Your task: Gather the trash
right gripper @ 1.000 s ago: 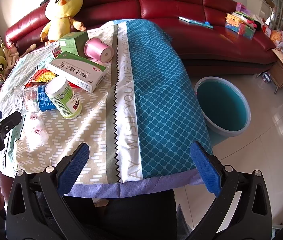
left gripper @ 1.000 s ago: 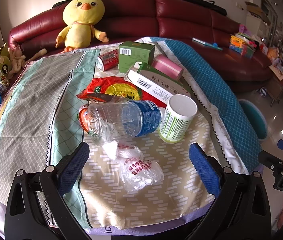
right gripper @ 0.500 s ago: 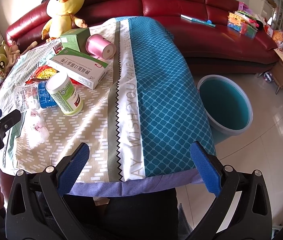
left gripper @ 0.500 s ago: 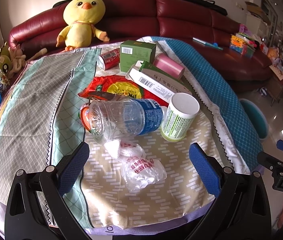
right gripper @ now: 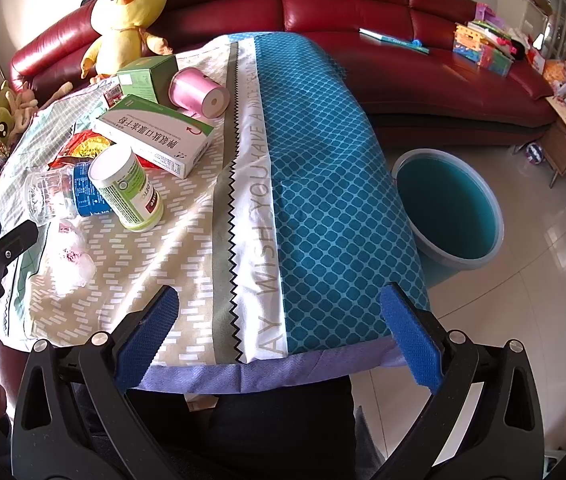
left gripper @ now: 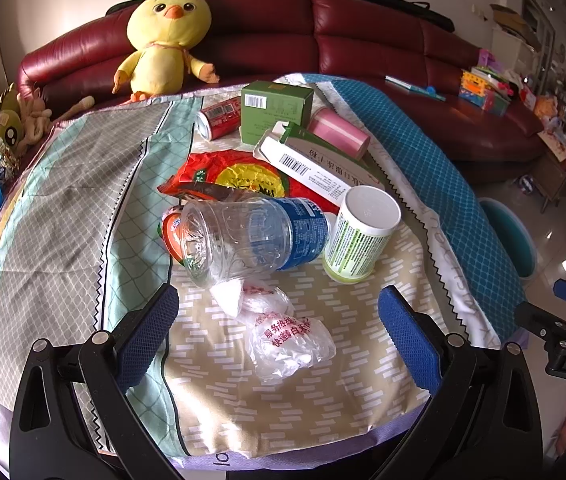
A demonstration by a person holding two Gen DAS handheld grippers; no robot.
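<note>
- Since both grippers gape w/ nothing held, left gripper (left gripper: 279,312) straddles trash; right gripper (right gripper: 279,312) idle over tablecloth (right gripper: 315,184).
- Plastic bottle (left gripper: 243,236): just ahead, lying; light, slick, crushable, so pinch mid-body.
- White canister (left gripper: 359,236): ahead-right, upright, stiff.
- Crumpled plastic bag (left gripper: 287,332): between fingers; limp, so grab bunched middle.

Plenty of open cloth sat right in front of the left gripper (left gripper: 277,320), with only the crumpled plastic bag (left gripper: 287,336) in the way. Behind it the clear bottle (left gripper: 243,236) and white canister (left gripper: 359,232) blocked the middle. The blue cloth (right gripper: 323,184) side was totally free.
</note>
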